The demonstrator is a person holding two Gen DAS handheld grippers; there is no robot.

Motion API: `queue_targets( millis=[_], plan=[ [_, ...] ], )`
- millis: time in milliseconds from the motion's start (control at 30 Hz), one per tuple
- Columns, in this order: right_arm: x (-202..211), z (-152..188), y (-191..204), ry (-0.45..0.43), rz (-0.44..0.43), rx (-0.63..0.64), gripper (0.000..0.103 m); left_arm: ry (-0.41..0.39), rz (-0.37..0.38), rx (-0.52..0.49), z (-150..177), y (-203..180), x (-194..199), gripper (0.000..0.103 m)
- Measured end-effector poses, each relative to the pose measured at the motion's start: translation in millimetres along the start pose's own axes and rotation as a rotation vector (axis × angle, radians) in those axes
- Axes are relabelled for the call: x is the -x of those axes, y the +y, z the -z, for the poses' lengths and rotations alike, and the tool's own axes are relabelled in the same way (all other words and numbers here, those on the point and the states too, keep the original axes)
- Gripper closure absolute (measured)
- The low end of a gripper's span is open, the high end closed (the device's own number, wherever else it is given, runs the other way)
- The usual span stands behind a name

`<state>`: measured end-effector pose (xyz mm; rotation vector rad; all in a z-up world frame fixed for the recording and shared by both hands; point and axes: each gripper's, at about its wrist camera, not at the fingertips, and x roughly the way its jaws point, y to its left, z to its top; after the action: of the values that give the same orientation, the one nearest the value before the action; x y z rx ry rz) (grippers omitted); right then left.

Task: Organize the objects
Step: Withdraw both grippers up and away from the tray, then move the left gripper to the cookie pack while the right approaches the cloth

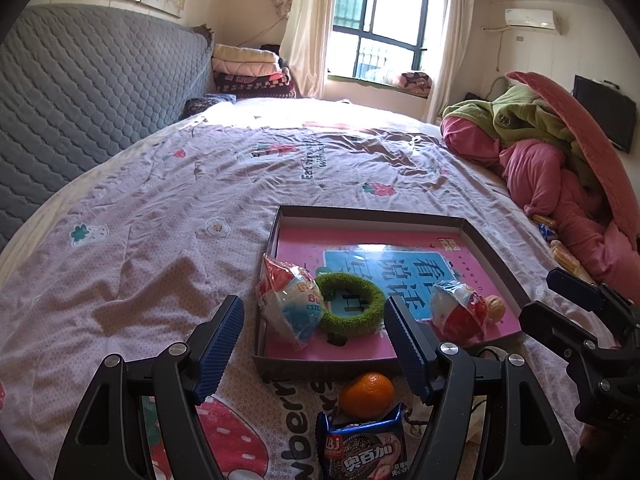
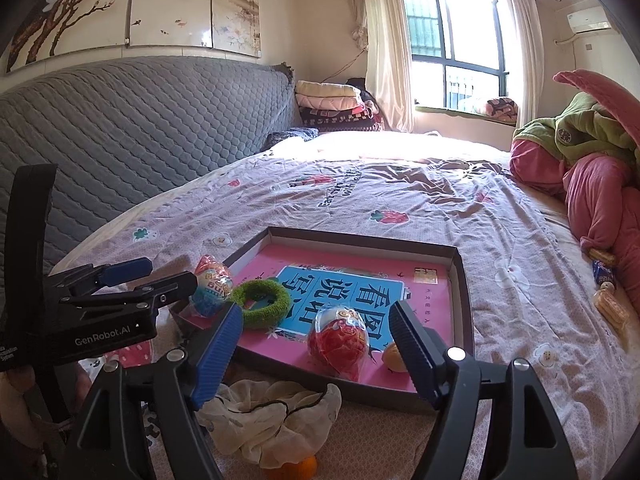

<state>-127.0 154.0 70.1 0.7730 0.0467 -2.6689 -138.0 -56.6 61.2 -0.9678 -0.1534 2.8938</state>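
A shallow cardboard tray (image 1: pixel 372 214) with a pink book cover inside lies on the bed. In it are a blue-white egg-shaped packet (image 1: pixel 290 300), a green fuzzy ring (image 1: pixel 352 304), a red egg-shaped packet (image 1: pixel 460 314) and a small yellow item (image 1: pixel 494 306). An orange (image 1: pixel 367 395) and a dark cookie packet (image 1: pixel 362 448) lie on the sheet in front of the tray. My left gripper (image 1: pixel 314 348) hangs open above them, holding nothing. My right gripper (image 2: pixel 316 354) is open at the tray's near edge; the red packet (image 2: pixel 338 340) rests in the tray beyond its fingers, untouched. A white scrunchie (image 2: pixel 272 408) lies below it.
A grey quilted headboard (image 1: pixel 80 92) runs along the left. Pink and green bedding (image 1: pixel 560 168) is piled at the right, with small wrapped snacks (image 2: pixel 608 300) beside it. Folded blankets (image 1: pixel 248 72) sit by the window. The flowered sheet (image 1: pixel 160 220) stretches beyond the tray.
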Motion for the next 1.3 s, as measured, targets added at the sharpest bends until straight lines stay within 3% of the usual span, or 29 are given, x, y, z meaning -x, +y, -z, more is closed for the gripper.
queue_targets(
  millis=[533,967,1300],
  plan=[
    [10,12,-4,0.031,-0.022,0.022,0.028,0.075,0.048,-0.007,20,6,6,0.029],
    [17,27,0,0.060,-0.015,0.089,0.028,0.131,0.103,-0.069,42,-12,6,0.029],
    [19,29,-4,0.067,-0.023,0.070,0.028,0.153,0.126,-0.095,52,-19,9,0.029]
  ],
)
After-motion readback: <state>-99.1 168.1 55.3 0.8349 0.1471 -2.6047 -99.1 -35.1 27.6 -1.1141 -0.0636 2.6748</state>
